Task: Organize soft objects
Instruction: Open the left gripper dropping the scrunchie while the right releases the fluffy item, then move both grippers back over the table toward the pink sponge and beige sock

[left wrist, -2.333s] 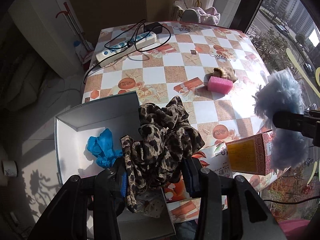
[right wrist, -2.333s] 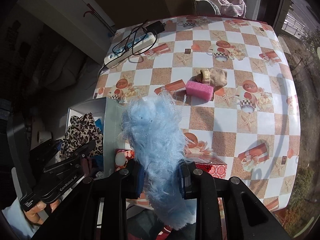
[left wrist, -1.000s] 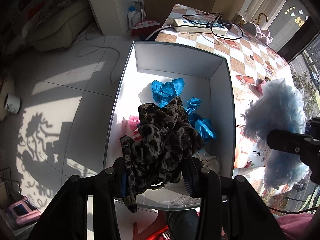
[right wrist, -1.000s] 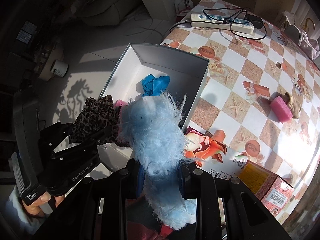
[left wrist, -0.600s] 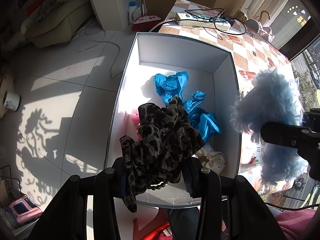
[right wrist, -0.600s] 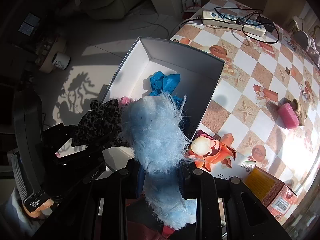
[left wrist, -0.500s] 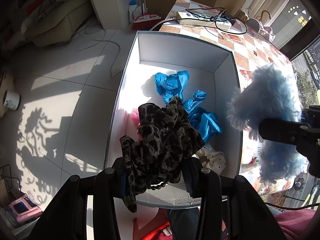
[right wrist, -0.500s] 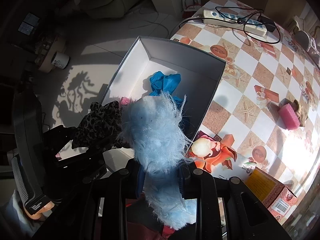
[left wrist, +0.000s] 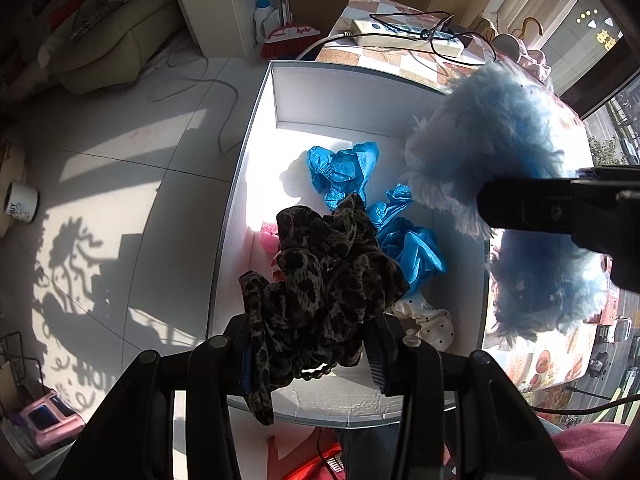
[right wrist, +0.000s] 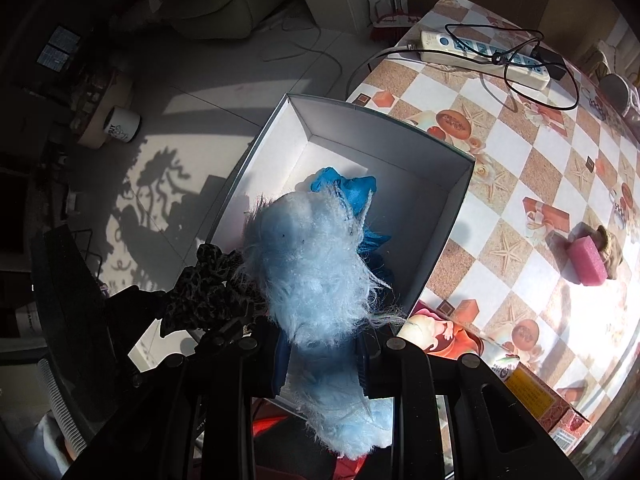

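Left gripper (left wrist: 312, 354) clamps leopard scarf (left wrist: 320, 292); right gripper (right wrist: 320, 354) clamps blue fluff (right wrist: 316, 276); no legible writing.

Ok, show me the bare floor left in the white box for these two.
Bare floor lies at the far end of the white box, between its far wall and the blue covers. The near end is crowded: blue covers, pink sponge, dotted scrunchie.

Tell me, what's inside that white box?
In the white box lie crumpled blue pieces, something pink and a white dotted scrunchie. The leopard cloth held above hides whatever lies beneath it.
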A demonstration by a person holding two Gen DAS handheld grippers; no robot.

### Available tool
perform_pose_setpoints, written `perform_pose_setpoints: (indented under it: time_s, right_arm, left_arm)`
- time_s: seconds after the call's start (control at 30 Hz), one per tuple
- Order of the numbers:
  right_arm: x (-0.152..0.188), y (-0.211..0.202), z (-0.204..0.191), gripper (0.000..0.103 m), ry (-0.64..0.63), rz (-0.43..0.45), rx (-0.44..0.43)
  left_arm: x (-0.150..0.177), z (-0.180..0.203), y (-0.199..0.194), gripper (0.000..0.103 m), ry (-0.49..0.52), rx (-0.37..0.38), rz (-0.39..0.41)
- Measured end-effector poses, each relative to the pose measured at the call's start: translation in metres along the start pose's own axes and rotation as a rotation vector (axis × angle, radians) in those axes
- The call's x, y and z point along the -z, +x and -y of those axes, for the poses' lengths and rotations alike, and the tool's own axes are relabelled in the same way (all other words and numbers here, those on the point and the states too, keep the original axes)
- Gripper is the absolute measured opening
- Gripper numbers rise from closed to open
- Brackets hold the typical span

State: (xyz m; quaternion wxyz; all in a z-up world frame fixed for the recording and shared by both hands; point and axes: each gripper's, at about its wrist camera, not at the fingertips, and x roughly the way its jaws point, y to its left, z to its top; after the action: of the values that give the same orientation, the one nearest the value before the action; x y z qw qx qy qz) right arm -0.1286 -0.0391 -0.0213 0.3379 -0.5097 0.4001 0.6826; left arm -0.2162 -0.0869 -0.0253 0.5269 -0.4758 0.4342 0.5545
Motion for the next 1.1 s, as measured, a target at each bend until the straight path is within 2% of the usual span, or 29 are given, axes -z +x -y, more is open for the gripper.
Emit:
perform_pose_setpoints:
  time_s: [0.37,0.47,0.5,0.53,0.6,0.67,0.7,0.77,0.8,0.87,0.93,1.1]
  right_arm:
    - [-0.019,0.017,0.004,0.029,0.013,-0.016,0.020]
    - [-0.024,0.019,0.004,0.029,0.013,-0.016,0.011]
    - [-0.025,0.021,0.005,0.031,0.017,-0.021,0.008]
    - [-0.026,0.022,0.006,0.035,0.022,-0.028,0.004]
    - [-0.027,0.021,0.010,0.060,0.036,-0.024,0.008]
    - [-0.028,0.018,0.016,0.067,0.051,-0.012,0.004]
    - [-0.028,0.017,0.020,0.067,0.061,-0.012,0.000]
    - [-0.029,0.016,0.027,0.069,0.088,-0.018,-0.017]
    - [-0.029,0.015,0.031,0.085,0.102,-0.022,-0.025]
    - [-0.028,0.011,0.037,0.103,0.119,-0.009,-0.028]
    - [-0.027,0.006,0.042,0.103,0.120,-0.006,-0.015]
    - [-0.022,-0.009,0.061,0.103,0.169,0.005,-0.055]
  left_arm:
    - [-0.010,0.005,0.003,0.050,0.014,0.013,0.000]
    - [-0.012,0.007,0.002,0.062,0.018,0.015,-0.001]
    - [-0.013,0.008,0.002,0.072,0.018,0.005,-0.001]
    - [-0.014,0.009,0.003,0.081,0.019,-0.008,-0.001]
    - [-0.016,0.007,0.005,0.081,0.005,-0.017,-0.008]
    - [-0.018,0.004,0.013,0.081,-0.018,-0.015,-0.065]
    - [-0.019,0.002,0.019,0.081,-0.035,-0.007,-0.104]
    - [-0.019,-0.002,0.025,0.081,-0.070,0.029,-0.129]
    - [-0.019,-0.002,0.026,0.083,-0.076,0.034,-0.129]
    - [-0.020,-0.001,0.025,0.091,-0.080,0.026,-0.117]
    - [-0.022,-0.001,0.022,0.091,-0.094,0.049,-0.099]
    - [-0.033,0.000,0.008,0.091,-0.133,0.205,-0.051]
